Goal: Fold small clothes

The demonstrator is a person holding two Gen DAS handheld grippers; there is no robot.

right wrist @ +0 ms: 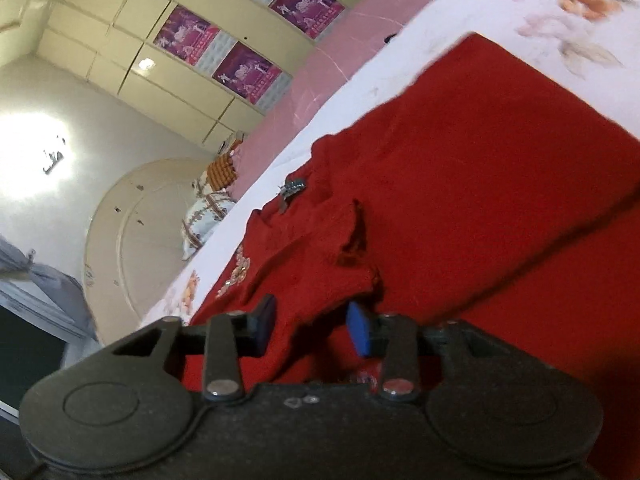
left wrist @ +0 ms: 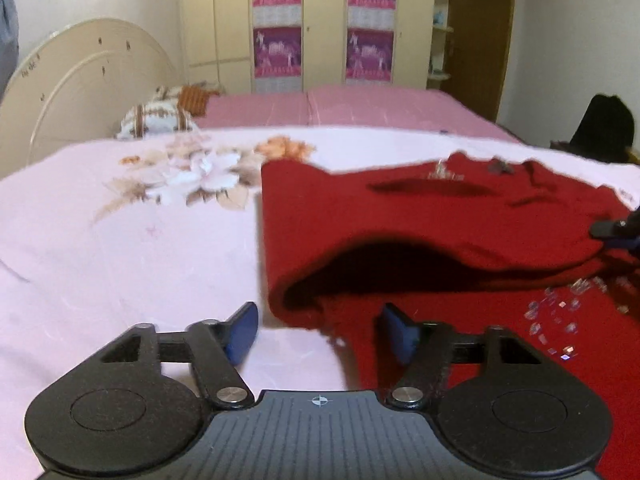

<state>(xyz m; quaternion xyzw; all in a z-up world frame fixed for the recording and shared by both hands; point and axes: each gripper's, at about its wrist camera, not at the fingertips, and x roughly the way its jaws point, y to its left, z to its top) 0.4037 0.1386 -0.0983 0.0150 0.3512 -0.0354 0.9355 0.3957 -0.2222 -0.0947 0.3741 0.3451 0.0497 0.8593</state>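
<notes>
A red garment (left wrist: 440,216) is spread on the pale pink floral bedsheet (left wrist: 120,248) of a bed, toward the near right part of the sheet as seen from the left wrist camera. Part of it has been folded over, so that a raised flap with a dark hollow beneath it is seen above a lower layer. Clear sequin-like decorations (left wrist: 560,320) are scattered on the lower layer near the right edge.

The left tongs (left wrist: 318,332) are held wide apart just above the near left corner of the garment; nothing is gripped between the blue pads (left wrist: 242,336). One pad is seen over bare sheet, the other over red cloth.

The right tongs (right wrist: 312,330) are seen from a strongly tilted view, parted to a medium gap, with a rumpled ridge of the garment (right wrist: 460,200) lying between the fingers; whether the cloth is touched cannot be told. A small dark ornament (right wrist: 294,186) is seen at the garment's far edge.

A cream headboard (left wrist: 80,80), patterned pillows (left wrist: 160,118) and a wardrobe (left wrist: 320,24) with purple posters are seen beyond.
</notes>
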